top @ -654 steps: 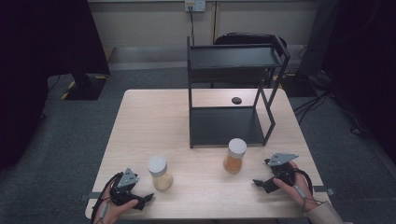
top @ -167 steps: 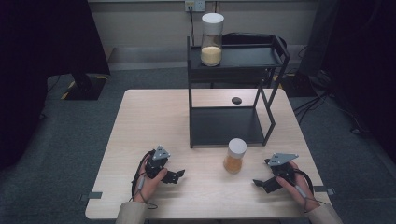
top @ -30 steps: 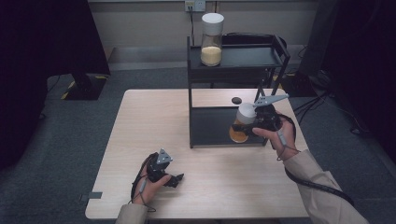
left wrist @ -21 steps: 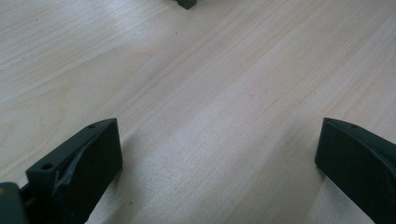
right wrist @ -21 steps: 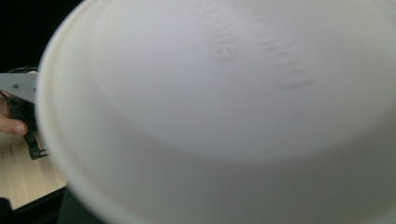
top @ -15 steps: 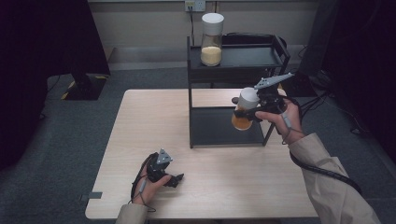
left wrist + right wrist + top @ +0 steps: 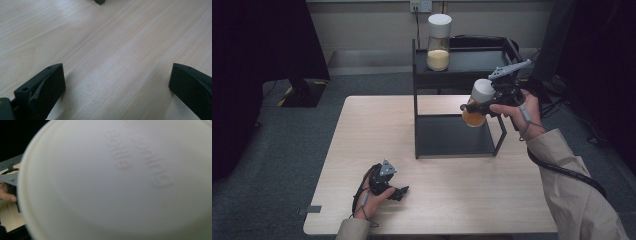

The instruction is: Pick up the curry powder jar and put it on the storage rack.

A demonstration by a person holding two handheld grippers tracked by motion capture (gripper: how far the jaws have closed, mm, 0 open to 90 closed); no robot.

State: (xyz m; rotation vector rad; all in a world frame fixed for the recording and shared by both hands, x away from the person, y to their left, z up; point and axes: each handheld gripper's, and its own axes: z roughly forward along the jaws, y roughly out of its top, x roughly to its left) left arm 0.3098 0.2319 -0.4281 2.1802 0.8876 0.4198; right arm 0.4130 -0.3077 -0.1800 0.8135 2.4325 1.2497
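Clear glass jar with white lid and amber filling [image 7: 476, 106], carried tilted in the air at about three o'clock of the black metal two-level shelf [image 7: 452, 150], clenched near the lid by the right gripper [image 7: 479, 102]. Probably rather heavy, stiff, smooth and breakable; better taken around the body under the lid. Two jars counted, second jar [image 7: 438, 36] upright on the top level. Left gripper [image 7: 398, 192] resting on the pale wooden table [image 7: 362, 125], jaws spread, nothing between.

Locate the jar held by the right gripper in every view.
High view: the held jar hangs right of centre, before the black shelf.
Left gripper view: not in it.
Right gripper view: its white lid looms close.
Shared landmark: the wooden table.
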